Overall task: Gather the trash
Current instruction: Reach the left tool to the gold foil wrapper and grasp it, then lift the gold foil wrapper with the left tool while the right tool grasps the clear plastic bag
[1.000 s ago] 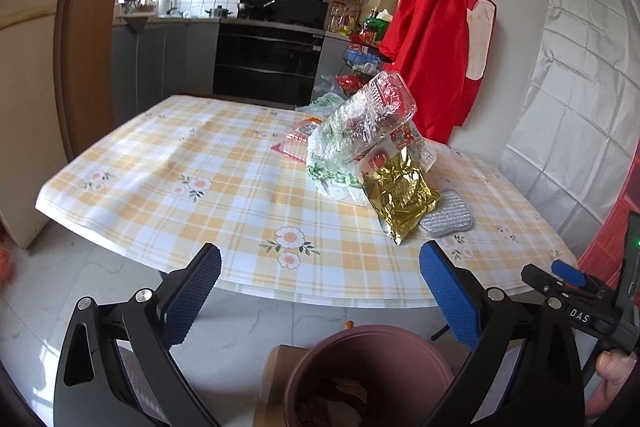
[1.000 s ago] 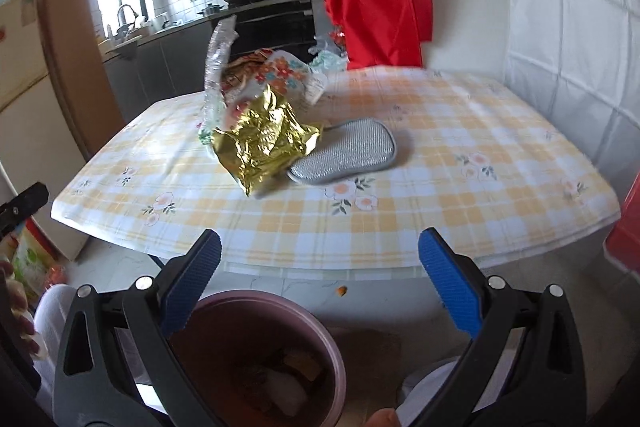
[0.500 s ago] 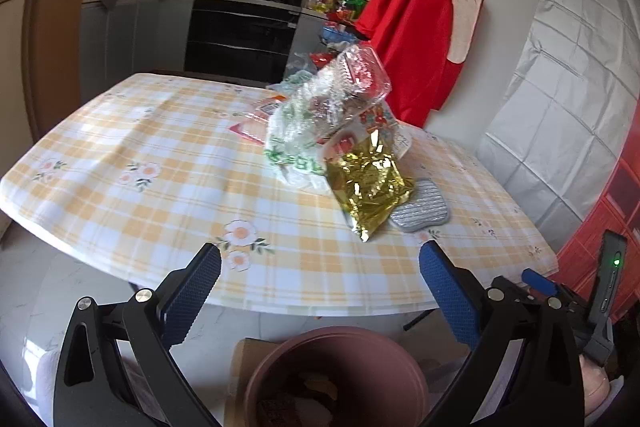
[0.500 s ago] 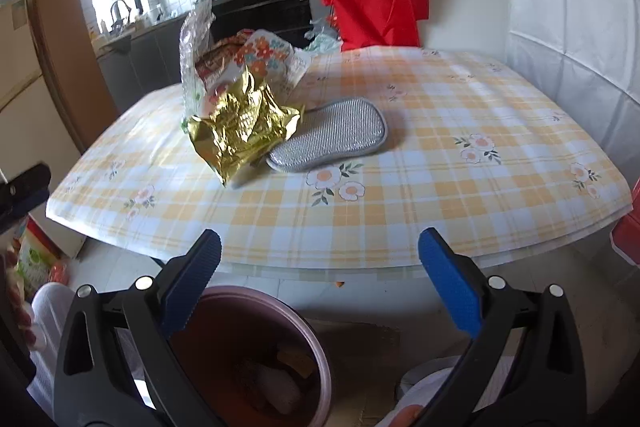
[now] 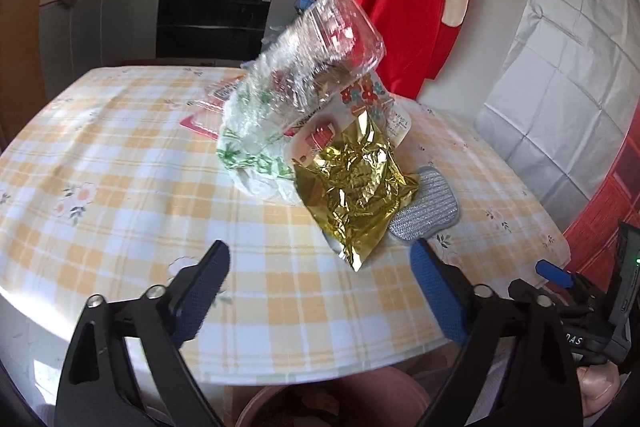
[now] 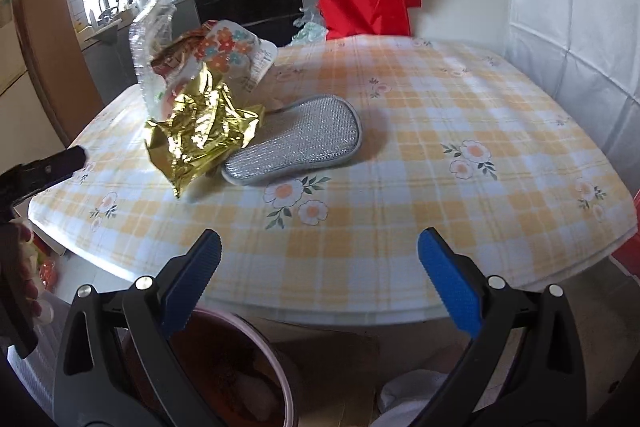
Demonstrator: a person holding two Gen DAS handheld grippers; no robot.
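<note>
Trash pile: crumpled gold foil wrapper (image 5: pixel 354 187) sits near the front edge of the round table with the yellow checked floral cloth (image 5: pixel 120 163), leaning on a clear crinkly plastic clamshell (image 5: pixel 320 43) and a white bag with green print (image 5: pixel 252 163). A flat silver mesh scrubbing pad (image 6: pixel 296 143) lies just beside the foil, partly tucked under it.

Left gripper (image 5: pixel 320 287): blue pads apart, nothing between them. The jaws have just been closing a little, with the foil out ahead, not touched.

Right gripper (image 6: pixel 320 275): jaws wide, nothing held, hovering off the table edge.

Handling guess: the foil looks featherlight, crinkly and a bit slippery. It should crush rather than resist, so pinching the loose lower corner that sticks out toward the edge seems easiest. The clamshell looks springy and likely to topple once the foil goes.

Bin: pinkish round plastic bucket (image 6: pixel 224 367) on the floor under the table edge.

View differences: the right view shows the pad's full outline and into the bucket; the left shows the green-print bag and a pink packet (image 5: pixel 200 117) behind the pile, and the other tool at its right edge.
</note>
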